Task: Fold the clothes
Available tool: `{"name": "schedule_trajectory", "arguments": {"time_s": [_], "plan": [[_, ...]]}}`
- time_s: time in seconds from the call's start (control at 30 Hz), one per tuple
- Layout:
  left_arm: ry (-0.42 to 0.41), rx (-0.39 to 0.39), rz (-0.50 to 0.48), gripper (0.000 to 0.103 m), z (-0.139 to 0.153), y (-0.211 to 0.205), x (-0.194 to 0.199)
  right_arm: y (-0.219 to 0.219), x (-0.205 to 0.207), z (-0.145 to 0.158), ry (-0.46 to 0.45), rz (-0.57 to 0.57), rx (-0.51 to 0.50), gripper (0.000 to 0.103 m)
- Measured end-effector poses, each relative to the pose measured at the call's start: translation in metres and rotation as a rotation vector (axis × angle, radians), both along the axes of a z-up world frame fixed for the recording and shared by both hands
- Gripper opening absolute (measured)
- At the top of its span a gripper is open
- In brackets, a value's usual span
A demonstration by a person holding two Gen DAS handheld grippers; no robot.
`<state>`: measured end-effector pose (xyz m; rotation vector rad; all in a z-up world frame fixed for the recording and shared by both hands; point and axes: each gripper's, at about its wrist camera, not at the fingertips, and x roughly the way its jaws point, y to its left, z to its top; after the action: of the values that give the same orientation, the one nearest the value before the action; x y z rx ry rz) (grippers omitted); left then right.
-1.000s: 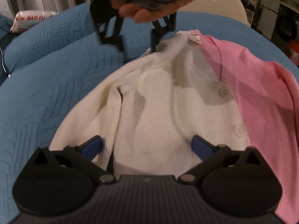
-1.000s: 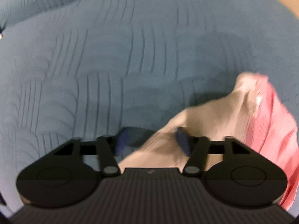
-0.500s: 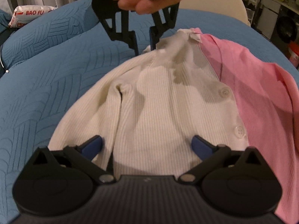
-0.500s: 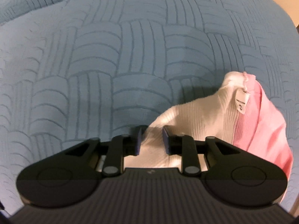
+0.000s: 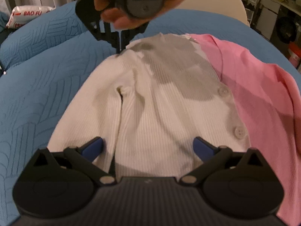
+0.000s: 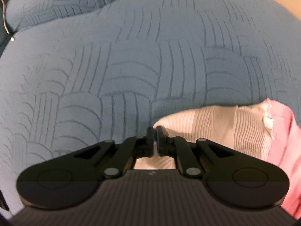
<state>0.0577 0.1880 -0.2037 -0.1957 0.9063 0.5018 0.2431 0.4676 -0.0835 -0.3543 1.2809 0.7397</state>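
Cardigan (image 5: 169, 113), cream ribbed knit, buttoned, lies flat on blue quilt (image 5: 47, 75) over a pink garment (image 5: 263, 103). Left wrist view: left gripper (image 5: 148, 146) spread wide above the near hem, gripping nothing; long axis runs away toward right gripper (image 5: 120, 47). Right wrist view: its jaws are closing on the far shoulder edge, fabric between them.

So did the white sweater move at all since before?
Yes. The white sweater's far edge slid left along the blue blanket, pulled out flatter by the right gripper.
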Motion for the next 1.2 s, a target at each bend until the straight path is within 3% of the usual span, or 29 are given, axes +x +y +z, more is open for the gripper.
{"name": "schedule_trajectory", "arguments": {"time_s": [0.03,0.1,0.17,0.23,0.3,0.37,0.43,0.5,0.6,0.73,0.83,0.87,0.93,1.0,1.1,1.17,1.2], "plan": [[-0.003,-0.004,0.003,0.103,0.000,0.001,0.000,-0.004,0.001,0.010,0.008,-0.005,0.057,0.023],[-0.007,-0.009,0.009,0.103,0.001,0.002,0.000,-0.018,0.001,0.042,0.006,0.000,0.213,0.025],[-0.008,-0.006,0.008,0.103,0.001,0.003,0.001,-0.041,-0.001,0.078,-0.054,0.016,0.325,0.037],[-0.006,-0.002,0.005,0.103,0.002,0.002,0.001,-0.068,0.002,0.103,-0.138,0.007,0.365,0.044],[-0.006,-0.002,0.003,0.103,0.002,0.003,0.001,-0.108,0.012,0.123,-0.280,-0.030,0.362,0.049],[-0.006,-0.001,0.002,0.103,0.001,0.003,0.001,-0.164,0.029,0.120,-0.442,-0.092,0.267,0.049],[-0.007,0.006,0.004,0.103,0.001,0.002,0.001,-0.200,0.045,0.105,-0.504,-0.143,0.174,0.049],[-0.011,0.015,0.005,0.103,0.001,0.001,0.001,-0.257,0.065,0.068,-0.453,-0.231,0.033,0.050],[-0.022,0.028,0.005,0.103,0.000,0.000,0.002,-0.303,0.060,0.033,-0.352,-0.268,-0.038,0.050],[-0.040,0.053,0.003,0.103,-0.002,-0.001,0.003,-0.304,0.042,0.014,-0.339,-0.186,0.021,0.049],[-0.056,0.074,-0.001,0.103,-0.003,-0.002,0.002,-0.293,0.035,-0.009,-0.499,0.010,-0.179,0.047],[-0.060,0.080,-0.002,0.103,-0.004,-0.002,0.003,-0.293,0.040,-0.025,-0.592,0.048,-0.338,0.047],[-0.066,0.089,-0.008,0.103,-0.005,-0.001,0.003,-0.300,0.054,-0.040,-0.628,0.018,-0.469,0.048],[-0.073,0.093,-0.012,0.103,-0.005,0.000,0.004,-0.303,0.052,-0.024,-0.646,-0.059,-0.394,0.049],[-0.078,0.103,-0.014,0.103,-0.006,-0.001,0.004,-0.314,0.021,0.016,-0.760,-0.179,-0.228,0.052],[-0.082,0.110,-0.018,0.103,-0.007,-0.002,0.003,-0.328,0.005,0.015,-0.690,-0.172,-0.141,0.069],[-0.084,0.113,-0.022,0.103,-0.007,-0.002,0.003,-0.331,0.006,0.001,-0.585,-0.154,-0.196,0.069]]}}
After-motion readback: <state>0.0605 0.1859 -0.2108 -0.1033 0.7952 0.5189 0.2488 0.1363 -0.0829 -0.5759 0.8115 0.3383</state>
